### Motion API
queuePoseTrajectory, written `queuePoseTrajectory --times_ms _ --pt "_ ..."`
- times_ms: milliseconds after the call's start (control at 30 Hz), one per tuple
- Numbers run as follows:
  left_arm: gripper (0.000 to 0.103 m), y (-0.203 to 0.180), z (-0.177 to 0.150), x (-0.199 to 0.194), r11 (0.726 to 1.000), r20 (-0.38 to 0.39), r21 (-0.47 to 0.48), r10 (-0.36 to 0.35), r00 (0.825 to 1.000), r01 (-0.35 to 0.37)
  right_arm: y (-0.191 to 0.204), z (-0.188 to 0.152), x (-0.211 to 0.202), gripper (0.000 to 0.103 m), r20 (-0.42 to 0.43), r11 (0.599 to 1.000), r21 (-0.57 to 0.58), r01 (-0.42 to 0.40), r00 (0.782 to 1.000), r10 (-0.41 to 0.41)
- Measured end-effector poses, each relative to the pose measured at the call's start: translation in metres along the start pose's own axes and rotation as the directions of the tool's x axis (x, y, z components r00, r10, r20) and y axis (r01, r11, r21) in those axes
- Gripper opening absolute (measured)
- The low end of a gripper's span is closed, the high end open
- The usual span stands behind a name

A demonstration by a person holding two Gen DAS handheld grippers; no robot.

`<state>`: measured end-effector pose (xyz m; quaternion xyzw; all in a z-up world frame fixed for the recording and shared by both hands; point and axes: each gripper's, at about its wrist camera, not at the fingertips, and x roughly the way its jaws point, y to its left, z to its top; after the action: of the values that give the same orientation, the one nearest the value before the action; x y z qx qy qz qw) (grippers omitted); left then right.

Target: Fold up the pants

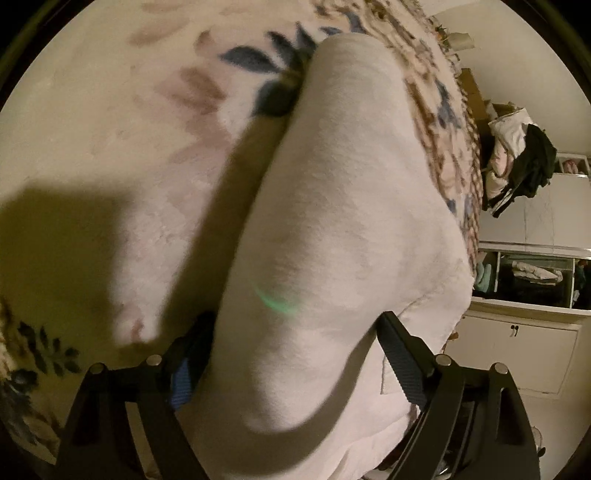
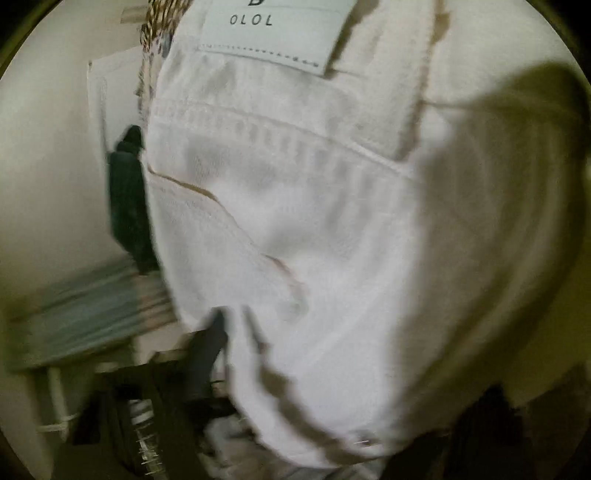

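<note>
Our left gripper (image 1: 291,354) holds the white pants (image 1: 332,221): a thick roll of fabric fills the gap between its two black fingers (image 1: 402,354), and the blue pads on their inner faces press against the cloth on both sides. From the fingers the pants run away in one long, rounded fold, raised above the blanket (image 1: 110,129) and casting a dark shadow onto it at the left. The blanket is cream plush with blue leaves and a brown patterned border. Beyond its edge, at the right, we see a heap of clothes (image 1: 517,162) in white and black, and white cabinets (image 1: 517,350) below an open shelf.

Our right gripper (image 2: 306,347) is blurred, and the pants (image 2: 295,221) cover most of it; one dark finger (image 2: 207,354) shows at the lower left, touching the cloth. We cannot tell how wide this gripper stands or whether it grips the fabric. Here the pants fill the view from close up, with the waistband seam, a pocket edge and a white label (image 2: 273,33) reading "OLOL" at the top. A dark garment (image 2: 127,199) hangs against the wall behind, at the left.
</note>
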<state>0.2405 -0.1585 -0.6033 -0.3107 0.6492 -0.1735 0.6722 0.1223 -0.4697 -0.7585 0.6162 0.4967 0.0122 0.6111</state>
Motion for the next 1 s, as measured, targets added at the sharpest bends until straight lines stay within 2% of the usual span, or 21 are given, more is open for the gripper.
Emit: queuePoseTrajectory --times_ms 33,67,133,200,400,500,667,767,867,1000 --pt "0.061 -0.002 0.000 -0.001 1.000 0.003 0.011 -0.002 1.000 0.002 0.002 -0.003 0.000 0.045 0.010 1.000 -0.010 0.004 1.000 -0.004" --pt "0.056 -0.005 -0.002 -0.005 1.000 0.013 0.027 -0.004 1.000 0.003 0.006 -0.007 0.000 0.044 0.023 1.000 -0.017 0.016 1.000 -0.016" --pt "0.032 -0.010 -0.006 -0.015 0.998 0.033 0.054 -0.020 0.999 0.018 0.020 -0.013 -0.001 0.040 0.045 0.998 -0.041 0.045 0.998 -0.043" --pt "0.027 -0.015 -0.010 -0.025 0.997 0.049 0.073 -0.039 0.998 0.035 0.035 -0.013 -0.005 0.039 0.064 0.995 -0.070 0.070 0.996 -0.065" --pt "0.024 -0.049 -0.008 -0.060 0.993 0.101 0.098 -0.070 0.992 0.060 0.086 -0.020 -0.032 0.037 0.108 0.982 -0.164 0.098 0.991 -0.080" --pt "0.024 -0.073 -0.002 -0.081 0.991 0.130 0.112 -0.092 0.987 0.078 0.121 -0.015 -0.066 0.036 0.126 0.973 -0.214 0.091 0.990 -0.065" --pt "0.024 -0.106 0.022 -0.119 0.986 0.186 0.121 -0.140 0.973 0.119 0.183 -0.005 -0.099 0.036 0.140 0.957 -0.285 0.049 0.990 -0.009" --pt "0.024 -0.120 0.050 -0.135 0.981 0.219 0.129 -0.171 0.961 0.145 0.219 0.001 -0.101 0.036 0.153 0.941 -0.335 0.035 0.988 0.018" --pt "0.024 -0.125 0.089 -0.146 0.976 0.245 0.138 -0.196 0.950 0.166 0.262 0.015 -0.086 0.036 0.166 0.927 -0.373 0.021 0.985 0.045" --pt "0.024 -0.120 0.159 -0.157 0.971 0.276 0.166 -0.213 0.937 0.172 0.315 0.039 -0.040 0.036 0.184 0.909 -0.417 0.011 0.980 0.073"
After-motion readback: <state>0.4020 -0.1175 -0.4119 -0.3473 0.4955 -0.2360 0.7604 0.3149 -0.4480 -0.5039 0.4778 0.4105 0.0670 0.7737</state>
